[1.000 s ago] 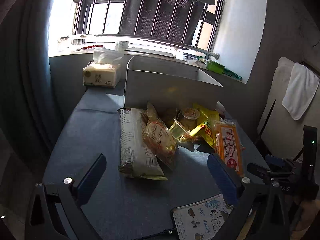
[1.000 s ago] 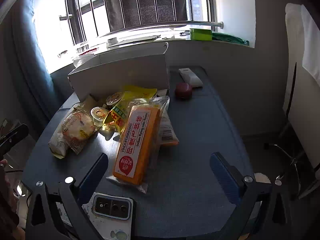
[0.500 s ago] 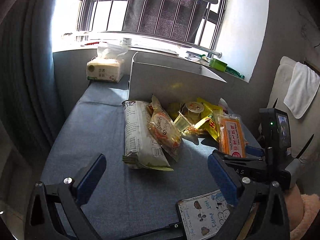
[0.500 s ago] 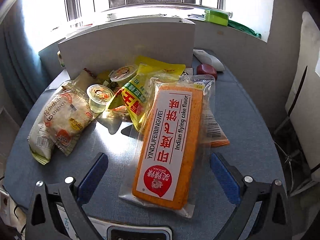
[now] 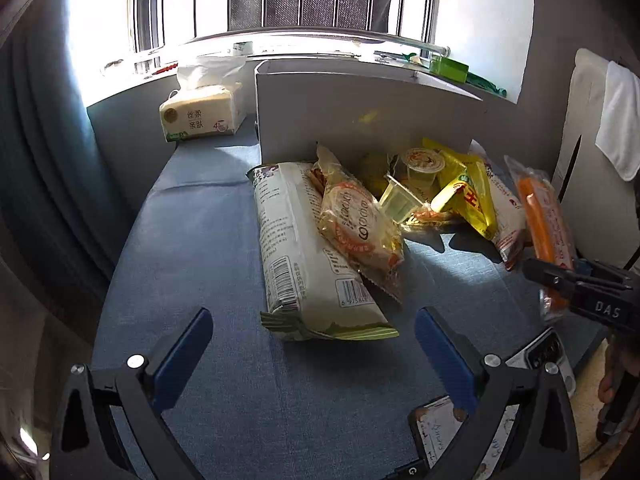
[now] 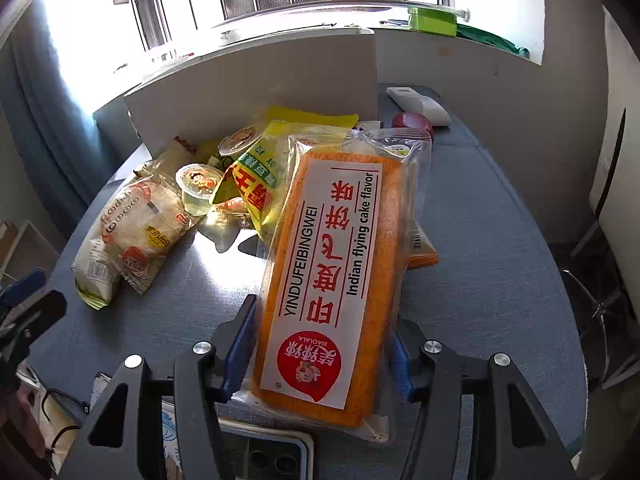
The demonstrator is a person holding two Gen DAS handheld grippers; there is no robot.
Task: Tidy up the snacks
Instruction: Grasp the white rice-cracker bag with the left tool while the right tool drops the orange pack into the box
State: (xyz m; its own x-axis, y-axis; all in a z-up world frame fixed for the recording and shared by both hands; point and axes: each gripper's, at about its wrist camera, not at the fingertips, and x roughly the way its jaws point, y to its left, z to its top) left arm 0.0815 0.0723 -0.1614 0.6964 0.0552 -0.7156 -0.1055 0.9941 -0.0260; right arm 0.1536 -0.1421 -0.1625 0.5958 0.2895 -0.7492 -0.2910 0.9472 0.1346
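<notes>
On blue table cloth (image 5: 192, 240), toward 12 o'clock of the left wrist view, a heap of snacks against a grey box (image 5: 360, 116). Long pale green-and-white packet (image 5: 304, 256) lying lengthwise at centre, near end just ahead of the left gripper (image 5: 316, 356); blue pads (image 5: 180, 356) spread wide apart with nothing between them. Clear round-cake bag (image 5: 356, 220) leaning across that packet's right edge. Two small jelly cups (image 5: 400, 200) at 1 o'clock, one tipped on its side, beside a yellow packet (image 5: 468, 200). Tissue pack (image 5: 200, 114) at 11 o'clock, well apart from the heap, by the window sill. Phone (image 5: 448, 432) with a cartoon case at 5 o'clock, partly behind the right pad. Far out at 3 o'clock, the right gripper (image 5: 560, 276) reaching in from the edge, closed against the orange cake packet (image 5: 540, 216). From the right wrist view, right gripper (image 6: 320, 354) clamped on the near end of the orange cake packet (image 6: 336, 264), blue pads (image 6: 236, 344) pressed to both long sides, label "Indian flying cake flavor" facing up, far end resting over the other wrappers toward 12 o'clock. White remote (image 6: 416, 104) and a red round object (image 6: 412, 122) at 1 o'clock, near the grey box (image 6: 256, 88). Another phone (image 6: 272, 456) at 6 o'clock, below the held packet.
</notes>
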